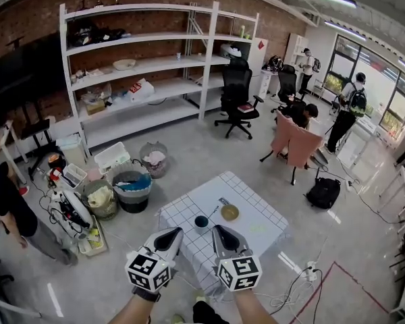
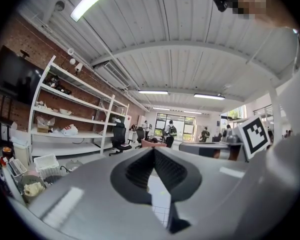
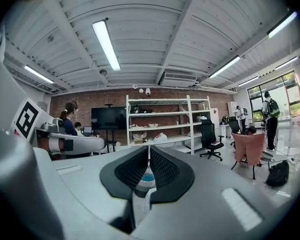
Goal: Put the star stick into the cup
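My left tool [image 1: 177, 233] and right tool [image 1: 217, 230] hang at the counter's [image 1: 260, 233] near edge, jaws pressed together, holding nothing. The star stick [image 1: 214, 211] lies mid-counter between the cup [image 1: 201, 222] and a yellow dish [image 1: 229, 212].

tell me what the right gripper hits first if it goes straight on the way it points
Probably the dark cup: it shows in line just past the tips of the right gripper, though depth is unclear.
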Tool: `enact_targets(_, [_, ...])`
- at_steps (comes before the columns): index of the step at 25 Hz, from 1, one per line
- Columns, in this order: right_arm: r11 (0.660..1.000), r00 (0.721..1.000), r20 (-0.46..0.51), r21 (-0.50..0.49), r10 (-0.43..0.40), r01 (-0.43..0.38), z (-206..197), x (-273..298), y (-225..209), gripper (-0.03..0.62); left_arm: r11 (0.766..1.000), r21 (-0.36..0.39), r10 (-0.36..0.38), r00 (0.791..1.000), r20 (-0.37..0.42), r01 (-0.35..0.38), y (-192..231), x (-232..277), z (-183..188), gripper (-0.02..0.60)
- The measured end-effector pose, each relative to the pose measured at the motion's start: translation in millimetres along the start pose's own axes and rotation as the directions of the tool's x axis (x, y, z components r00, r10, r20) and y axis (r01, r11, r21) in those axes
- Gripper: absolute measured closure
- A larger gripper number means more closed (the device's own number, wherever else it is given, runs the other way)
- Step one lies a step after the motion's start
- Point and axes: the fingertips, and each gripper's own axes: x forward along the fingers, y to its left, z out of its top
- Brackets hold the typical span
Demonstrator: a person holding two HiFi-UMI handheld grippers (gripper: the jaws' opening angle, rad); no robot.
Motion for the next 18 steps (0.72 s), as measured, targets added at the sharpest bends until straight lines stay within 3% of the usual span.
enact_targets(6, [1.000, 1.000, 0.012, -0.021, -0.002, 0.002, 12.7, -10.8, 11.9, 0.582, 0.999, 0.015, 0.031, 0.999, 0.022, -0.032, 2.9, -16.5, 20.3, 0.575])
enact_targets(18, [0.999, 1.000, 0.002, -0.044, -0.009, 0.009, 6.0, -11.4, 19.5, 0.582, 0.998, 0.017, 0.057, 0.997, 0.050, -0.058, 8.8, -27.9, 26.1, 0.575])
